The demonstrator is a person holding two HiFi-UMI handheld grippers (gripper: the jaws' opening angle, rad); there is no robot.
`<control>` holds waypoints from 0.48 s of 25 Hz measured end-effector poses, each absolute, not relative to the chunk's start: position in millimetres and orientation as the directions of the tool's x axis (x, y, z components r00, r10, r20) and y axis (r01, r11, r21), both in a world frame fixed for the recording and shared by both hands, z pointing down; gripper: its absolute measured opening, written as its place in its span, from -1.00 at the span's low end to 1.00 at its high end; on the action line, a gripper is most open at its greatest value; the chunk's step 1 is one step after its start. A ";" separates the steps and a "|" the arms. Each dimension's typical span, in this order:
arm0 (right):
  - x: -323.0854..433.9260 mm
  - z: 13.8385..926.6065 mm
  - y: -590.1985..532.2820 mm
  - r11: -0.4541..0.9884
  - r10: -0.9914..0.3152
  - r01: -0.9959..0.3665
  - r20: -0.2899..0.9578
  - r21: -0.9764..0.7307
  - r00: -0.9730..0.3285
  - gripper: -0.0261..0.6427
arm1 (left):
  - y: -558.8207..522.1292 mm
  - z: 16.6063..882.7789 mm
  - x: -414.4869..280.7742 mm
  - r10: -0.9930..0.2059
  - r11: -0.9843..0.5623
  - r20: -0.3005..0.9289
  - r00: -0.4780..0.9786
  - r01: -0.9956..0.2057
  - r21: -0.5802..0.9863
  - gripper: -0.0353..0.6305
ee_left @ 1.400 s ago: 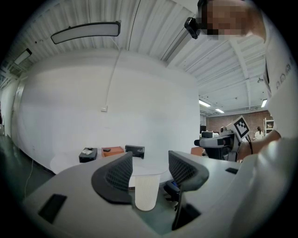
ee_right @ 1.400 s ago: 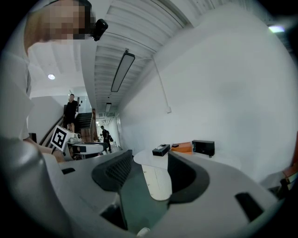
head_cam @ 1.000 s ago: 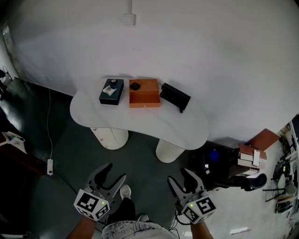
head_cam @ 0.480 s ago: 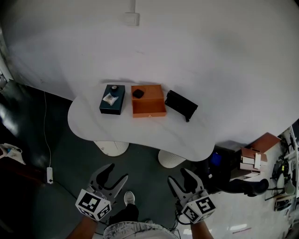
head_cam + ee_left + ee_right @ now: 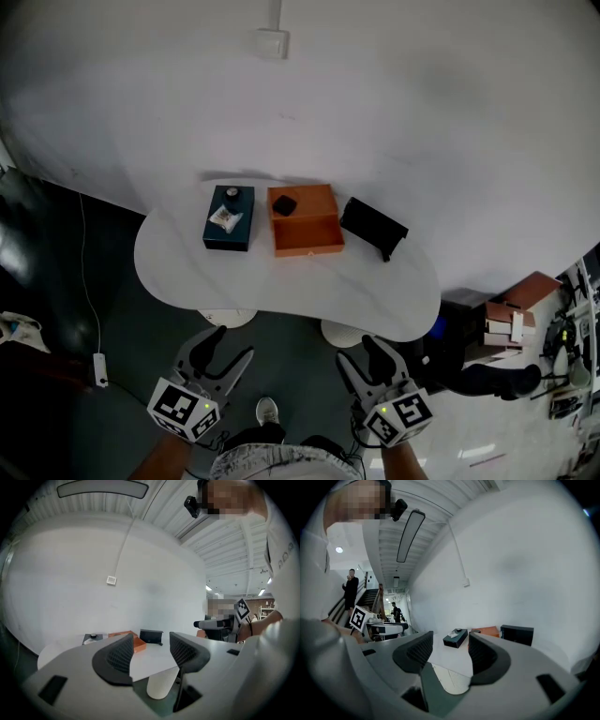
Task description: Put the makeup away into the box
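Short of the desk [image 5: 281, 286] with left tongs [image 5: 230, 347] and right tongs [image 5: 362, 354] spread, empty; could knock the small jar [image 5: 233, 194] off the teal box [image 5: 221, 240] on a hasty reach

Smooth matt white table [image 5: 281, 281]; matt orange box [image 5: 314, 227]

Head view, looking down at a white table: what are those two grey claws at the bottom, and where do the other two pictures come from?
They are hand-held tools: a person holds the left gripper and the right gripper, one per hand. The head view comes from a camera on the person's head; the others from cameras riding on each gripper, looking along its fingers. On the white table sit a dark teal box, an open orange box with a small dark item inside, and a black case. Both grippers' fingers stand apart, holding nothing.
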State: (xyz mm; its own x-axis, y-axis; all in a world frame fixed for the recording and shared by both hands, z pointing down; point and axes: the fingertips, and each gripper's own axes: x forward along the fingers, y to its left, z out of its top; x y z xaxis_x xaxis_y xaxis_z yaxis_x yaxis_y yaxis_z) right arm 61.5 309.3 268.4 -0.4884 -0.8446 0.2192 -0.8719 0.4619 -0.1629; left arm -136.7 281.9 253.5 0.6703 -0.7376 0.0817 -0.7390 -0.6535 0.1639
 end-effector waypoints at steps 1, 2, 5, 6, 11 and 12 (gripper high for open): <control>58.5 267.8 304.4 0.460 -0.846 -0.873 0.219 -0.162 -0.486 -0.17 | 276.9 253.0 -140.3 -0.737 -0.654 0.081 0.671 -0.738 0.164 -0.11; 55.9 267.3 299.7 0.458 -0.847 -0.874 0.220 -0.161 -0.484 -0.17 | 272.2 252.8 -143.6 -0.737 -0.655 0.078 0.672 -0.737 0.165 -0.11; 50.3 266.6 287.8 0.454 -0.848 -0.877 0.224 -0.158 -0.480 -0.18 | 259.7 252.2 -151.1 -0.737 -0.655 0.077 0.672 -0.737 0.168 -0.11; 48.8 266.7 284.5 0.454 -0.849 -0.877 0.224 -0.158 -0.479 -0.18 | 256.3 253.1 -152.9 -0.736 -0.655 0.077 0.672 -0.737 0.169 -0.11; 45.9 269.7 271.6 0.450 -0.851 -0.879 0.224 -0.156 -0.475 -0.18 | 243.0 260.2 -156.6 -0.735 -0.656 0.074 0.674 -0.734 0.176 -0.11; 46.1 270.4 269.4 0.449 -0.851 -0.880 0.225 -0.156 -0.474 -0.18 | 240.3 260.5 -156.3 -0.735 -0.655 0.077 0.674 -0.734 0.176 -0.11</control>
State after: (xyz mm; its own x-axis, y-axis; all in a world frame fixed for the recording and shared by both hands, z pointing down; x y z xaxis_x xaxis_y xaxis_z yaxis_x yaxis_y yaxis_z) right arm 46.1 269.4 270.4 -0.4740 -0.8513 0.2249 -0.8800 0.4487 -0.1562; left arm -156.3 240.3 260.5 0.6740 -0.7347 0.0770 -0.7345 -0.6553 0.1765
